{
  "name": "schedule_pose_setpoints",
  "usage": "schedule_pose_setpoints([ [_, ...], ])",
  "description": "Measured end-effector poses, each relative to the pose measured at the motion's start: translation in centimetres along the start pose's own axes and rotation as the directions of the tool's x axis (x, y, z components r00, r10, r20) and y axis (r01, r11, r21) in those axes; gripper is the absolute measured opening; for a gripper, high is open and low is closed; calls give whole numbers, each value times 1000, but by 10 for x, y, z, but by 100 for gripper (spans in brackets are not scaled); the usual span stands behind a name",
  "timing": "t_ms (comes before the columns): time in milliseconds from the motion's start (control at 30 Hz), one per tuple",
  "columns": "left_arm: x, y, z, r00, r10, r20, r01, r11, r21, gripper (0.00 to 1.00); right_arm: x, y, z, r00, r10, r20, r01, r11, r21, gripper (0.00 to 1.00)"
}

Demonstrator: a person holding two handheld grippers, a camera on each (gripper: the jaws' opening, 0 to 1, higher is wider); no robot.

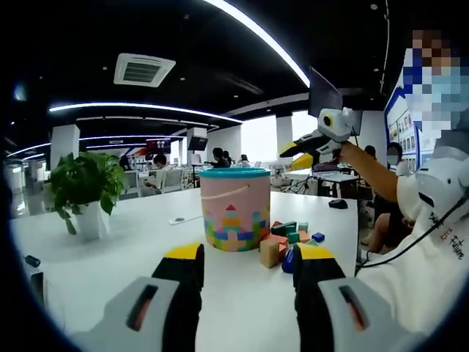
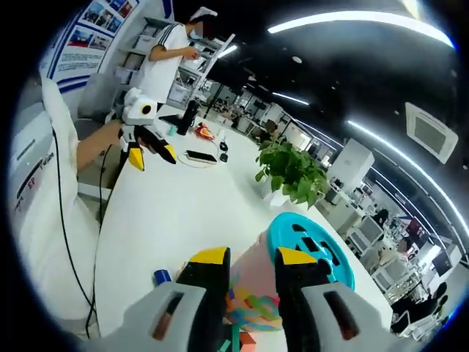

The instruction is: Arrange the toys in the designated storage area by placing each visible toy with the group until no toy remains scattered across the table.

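Here we see, in the left gripper view, the left gripper [image 1: 249, 268] low over a white table [image 1: 110, 257], its yellow-tipped black jaws standing well apart with nothing between them. Beyond them stands a pink plastic toy bucket with a teal lid [image 1: 235, 207], upright, a castle of coloured blocks printed on its side. Just beside the bucket lies a small heap of coloured wooden building blocks [image 1: 293, 238], red, green, blue and plain wood; a blue piece [image 1: 288, 260] sits right against the inner edge of one jaw, though we cannot tell if it touches. A leafy green plant in a white pot [image 1: 86, 192] stands well apart from the bucket. The right gripper [image 1: 300, 155] is raised in the air past the heap, held by a person in a white shirt [image 1: 432, 249]. In the right gripper view, the right gripper [image 2: 252, 262] hangs above the bucket's lid, jaws open on nothing, and the left gripper [image 2: 150, 155] shows farther along the table, tips parted. A black bottle [image 2: 190, 117] and a dark phone [image 2: 200, 156] lie at the table's far end.
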State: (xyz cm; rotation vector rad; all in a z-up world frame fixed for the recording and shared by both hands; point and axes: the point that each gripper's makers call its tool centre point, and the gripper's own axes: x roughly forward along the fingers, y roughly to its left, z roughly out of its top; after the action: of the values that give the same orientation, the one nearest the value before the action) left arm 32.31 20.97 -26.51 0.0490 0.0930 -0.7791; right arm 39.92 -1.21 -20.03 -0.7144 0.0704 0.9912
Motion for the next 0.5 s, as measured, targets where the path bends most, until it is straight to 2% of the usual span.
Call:
schedule_pose_setpoints([
  [100,-3,-3,3,1000,-21,13,21,1000,-13,50,-2,7,-3,1000,13,-1,-13,1000,-1,26],
  [233,-6,9,2,999,42,7,-41,999,-21,50,-1,20,-5,999,32,5,-32,999,-7,27],
  [300,-8,13,3,998,54,17,-53,998,-33,51,2,28,-7,999,46,6,-45,998,-33,28],
  [500,-8,10,4,999,36,19,-36,999,-28,51,13,50,-18,997,78,-30,-80,994,-68,29],
])
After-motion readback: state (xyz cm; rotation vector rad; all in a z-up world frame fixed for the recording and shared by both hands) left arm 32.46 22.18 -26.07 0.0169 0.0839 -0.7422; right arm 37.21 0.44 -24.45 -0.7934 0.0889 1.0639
